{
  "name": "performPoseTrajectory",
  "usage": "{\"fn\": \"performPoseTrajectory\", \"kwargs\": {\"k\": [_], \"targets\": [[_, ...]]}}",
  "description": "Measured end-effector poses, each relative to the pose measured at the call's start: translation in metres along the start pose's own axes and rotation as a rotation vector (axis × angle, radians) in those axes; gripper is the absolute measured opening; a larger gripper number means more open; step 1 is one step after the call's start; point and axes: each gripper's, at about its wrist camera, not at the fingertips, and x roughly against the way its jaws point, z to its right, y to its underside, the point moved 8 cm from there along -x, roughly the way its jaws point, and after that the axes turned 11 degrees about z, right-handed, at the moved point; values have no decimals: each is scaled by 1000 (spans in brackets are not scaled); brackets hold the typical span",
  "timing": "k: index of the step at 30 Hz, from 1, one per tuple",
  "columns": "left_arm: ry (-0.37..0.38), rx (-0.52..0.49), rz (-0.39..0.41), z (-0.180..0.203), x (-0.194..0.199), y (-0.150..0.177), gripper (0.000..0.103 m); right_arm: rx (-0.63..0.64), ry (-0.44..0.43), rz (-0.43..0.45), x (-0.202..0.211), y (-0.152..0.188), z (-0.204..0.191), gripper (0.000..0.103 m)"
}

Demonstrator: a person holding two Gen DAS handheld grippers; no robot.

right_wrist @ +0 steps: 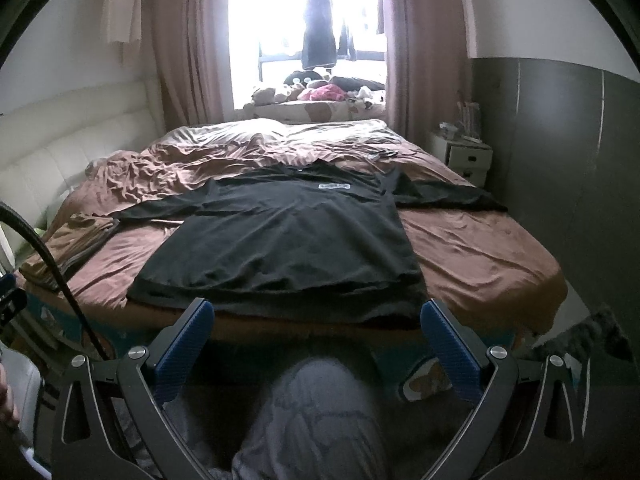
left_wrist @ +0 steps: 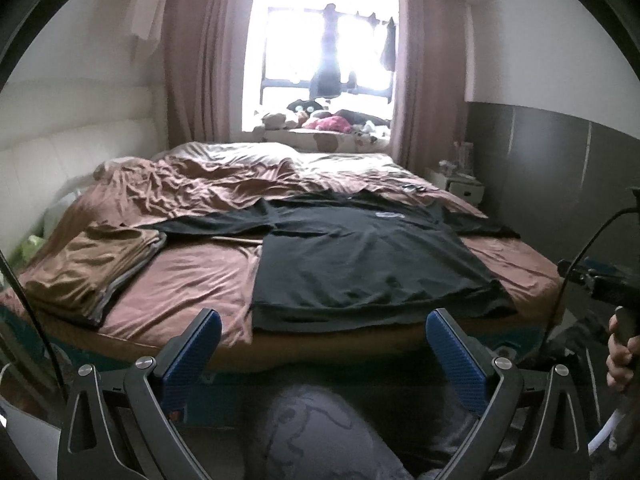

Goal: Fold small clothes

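Observation:
A black T-shirt (left_wrist: 360,256) lies spread flat on the bed, sleeves out to both sides, hem at the near edge. It also shows in the right wrist view (right_wrist: 280,240), with a small white label near the collar. My left gripper (left_wrist: 322,328) is open and empty, held off the near edge of the bed, just below the shirt's hem. My right gripper (right_wrist: 316,320) is open and empty too, in front of the hem. Its body shows at the right of the left wrist view (left_wrist: 608,284).
The bed (left_wrist: 180,280) has a brown sheet and a rumpled duvet (left_wrist: 192,184) at the back. A folded brown garment (left_wrist: 88,268) lies at the near left. A white nightstand (right_wrist: 468,156) stands at the right. My knee (right_wrist: 316,412) is below the grippers.

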Motion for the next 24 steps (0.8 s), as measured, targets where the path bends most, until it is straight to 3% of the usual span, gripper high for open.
{"fn": "performPoseTrajectory", "kwargs": {"k": [15,24], "targets": [[-138,40,-115,-65,-58,0,103,-11,-12,-67,-101,-8,-6,103],[-205,45,-125,-106,-85,-31,103,-61,-8,-92,-151,-31,-8,103]]}}
